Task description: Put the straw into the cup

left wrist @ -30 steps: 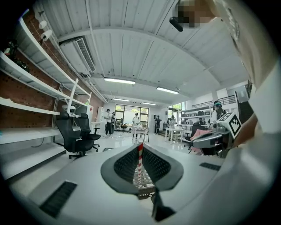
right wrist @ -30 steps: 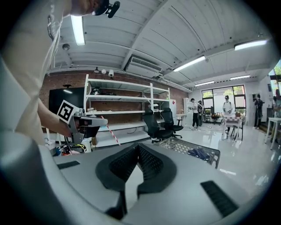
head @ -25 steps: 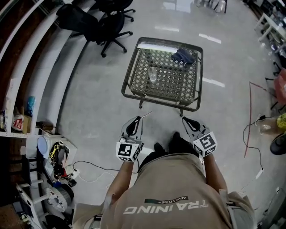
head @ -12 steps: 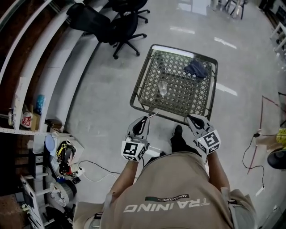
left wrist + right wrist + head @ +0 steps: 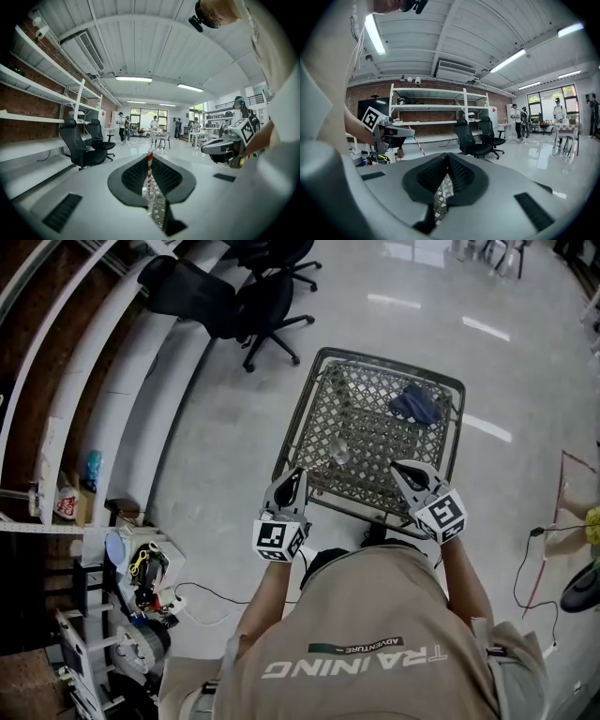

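A red-and-white striped straw (image 5: 149,172) stands upright between the jaws of my left gripper (image 5: 150,157), which is shut on it. In the head view that left gripper (image 5: 298,472) hovers at the near edge of the lattice-top table (image 5: 300,411). A clear cup (image 5: 340,454) stands on the table just ahead and to the right of it. My right gripper (image 5: 397,466) is over the table's near right edge with its jaws together and nothing in them (image 5: 448,157). The right gripper view shows the left gripper (image 5: 396,132) with the straw (image 5: 420,146) jutting out.
A dark blue cloth (image 5: 415,404) lies on the table's far right. Black office chairs (image 5: 258,296) stand beyond the table at the left. Shelving with clutter (image 5: 112,559) runs along the left wall. Cables (image 5: 525,549) trail on the floor at right.
Both grippers have travelled forward together from open floor up to the table's near edge. The table and cup now lie much nearer. The straw stays in the left jaws.
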